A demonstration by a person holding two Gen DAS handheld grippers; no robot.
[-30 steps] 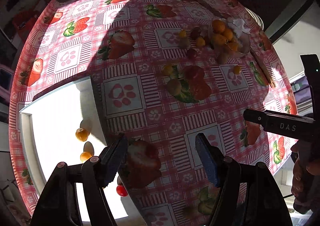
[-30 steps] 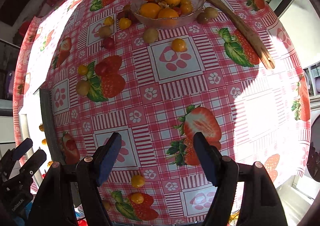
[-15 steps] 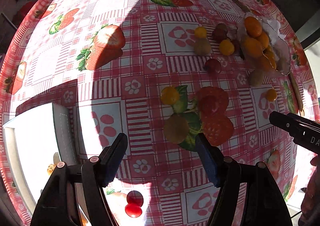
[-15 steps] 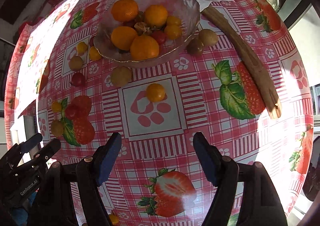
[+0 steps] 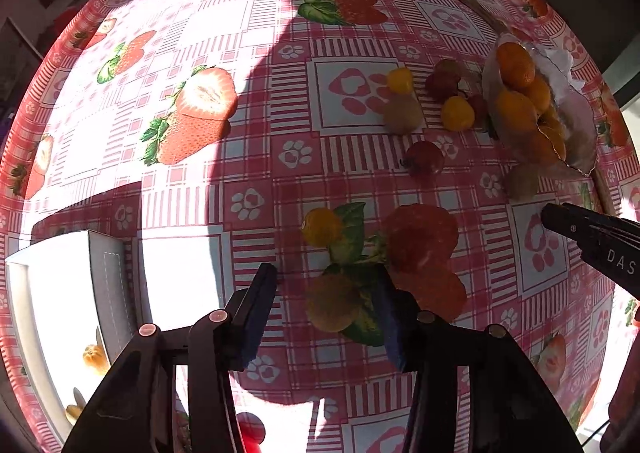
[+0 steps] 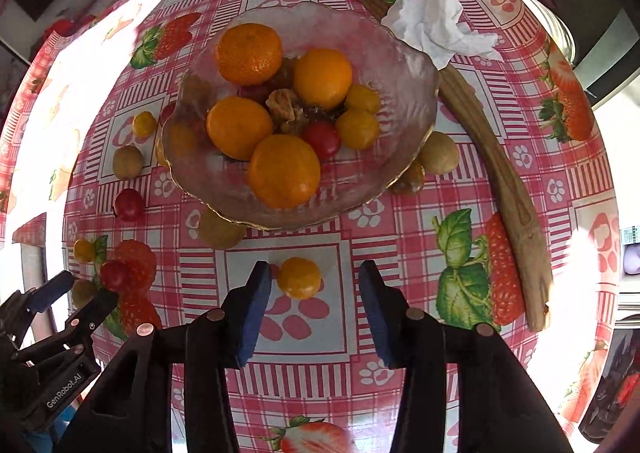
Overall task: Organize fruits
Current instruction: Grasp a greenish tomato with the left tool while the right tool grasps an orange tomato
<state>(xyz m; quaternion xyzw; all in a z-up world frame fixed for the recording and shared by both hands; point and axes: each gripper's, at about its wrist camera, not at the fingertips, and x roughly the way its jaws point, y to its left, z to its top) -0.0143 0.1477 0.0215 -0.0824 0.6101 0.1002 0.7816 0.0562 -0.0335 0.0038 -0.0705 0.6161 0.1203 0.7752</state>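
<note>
**Fruit crowds both grippers; bare cloth lies behind them**

Ahead of the right gripper [image 6: 314, 307] the wide, wavy-rimmed glass bowl [image 6: 404, 65] of oranges blocks the way, with a small yellow-orange fruit [image 6: 299, 277] just inside its jaws. To its right a long wooden spoon [image 6: 508, 189] bars that side. The left gripper [image 5: 326, 311] straddles a brownish round fruit [image 5: 332, 303]; to its left stands the white box [image 5: 108, 285], with open red-checked tablecloth [image 5: 256, 157] between.
</note>
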